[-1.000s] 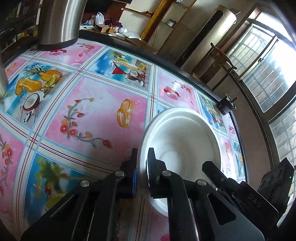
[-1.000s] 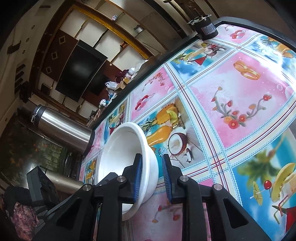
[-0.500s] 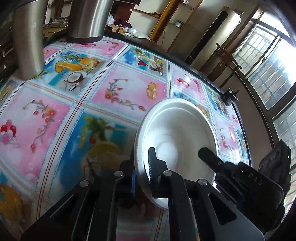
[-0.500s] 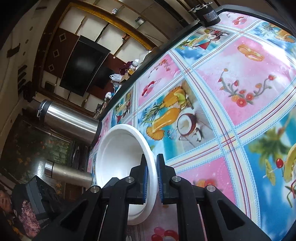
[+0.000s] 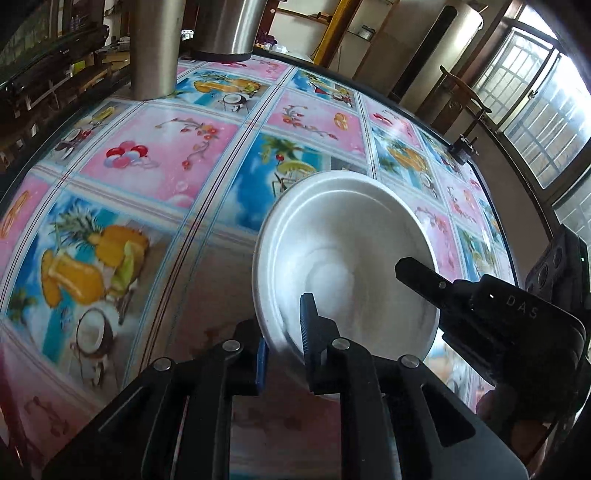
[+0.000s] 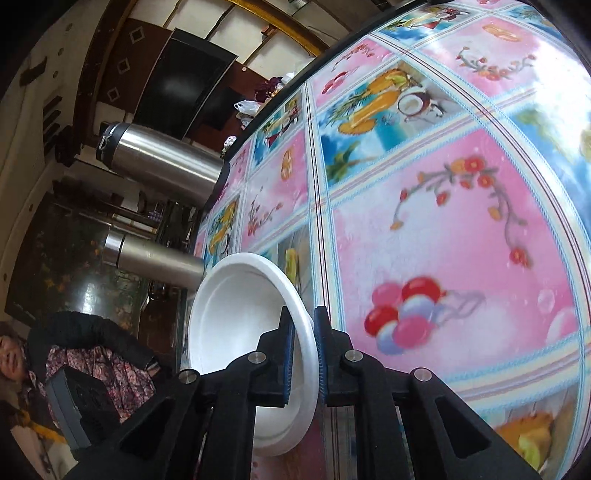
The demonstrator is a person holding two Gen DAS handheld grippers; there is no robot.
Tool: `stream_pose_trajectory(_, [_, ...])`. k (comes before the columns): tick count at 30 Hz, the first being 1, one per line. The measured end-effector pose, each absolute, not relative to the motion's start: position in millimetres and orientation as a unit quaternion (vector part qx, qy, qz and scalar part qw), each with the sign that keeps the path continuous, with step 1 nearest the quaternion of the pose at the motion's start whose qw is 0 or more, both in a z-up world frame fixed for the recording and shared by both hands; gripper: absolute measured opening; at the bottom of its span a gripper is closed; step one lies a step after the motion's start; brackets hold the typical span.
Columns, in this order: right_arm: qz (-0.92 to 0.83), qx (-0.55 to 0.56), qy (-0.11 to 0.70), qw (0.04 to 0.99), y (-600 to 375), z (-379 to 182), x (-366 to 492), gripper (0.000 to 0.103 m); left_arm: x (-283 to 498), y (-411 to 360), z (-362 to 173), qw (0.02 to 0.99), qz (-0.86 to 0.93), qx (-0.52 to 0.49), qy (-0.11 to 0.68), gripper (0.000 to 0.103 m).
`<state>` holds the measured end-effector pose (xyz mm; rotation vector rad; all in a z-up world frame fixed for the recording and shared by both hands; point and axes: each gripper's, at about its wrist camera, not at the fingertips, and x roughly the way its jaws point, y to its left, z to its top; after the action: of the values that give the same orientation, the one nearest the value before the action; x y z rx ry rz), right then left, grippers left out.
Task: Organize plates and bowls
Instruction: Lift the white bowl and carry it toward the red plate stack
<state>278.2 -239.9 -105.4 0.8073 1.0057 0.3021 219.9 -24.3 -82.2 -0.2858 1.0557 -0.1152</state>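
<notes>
One white bowl (image 5: 351, 251) is gripped from two sides above the patterned tablecloth (image 5: 147, 166). My left gripper (image 5: 282, 343) has the bowl's near rim between its blue pads. Its jaws are opening slightly, though the pads still touch the wall. In the same view, one of the right gripper's fingers (image 5: 417, 271) reaches over the bowl's right rim into the hollow. In the right wrist view the bowl (image 6: 236, 314) appears tilted, and my right gripper (image 6: 303, 325) is shut on its thin rim.
Two steel flasks stand at the table's far end, a wide one (image 5: 229, 26) and a slimmer one (image 5: 155, 48). A small black object (image 5: 463, 147) sits at the table's right edge. A person in a dark jacket (image 6: 92, 354) sits beyond the table's end.
The right gripper closed on the bowl's rim. Both grippers then moved the bowl across the tablecloth toward the flasks. The left pads now stand slightly wider apart.
</notes>
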Motion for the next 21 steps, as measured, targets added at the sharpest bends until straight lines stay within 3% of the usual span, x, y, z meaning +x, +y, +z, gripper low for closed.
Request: stream_pose_trajectory(21, [0.135,0.364,0.469,0.793,-237,-110,94,0.011,101,-22,-79,0.860,-0.072,-0.064,0.502,0.013])
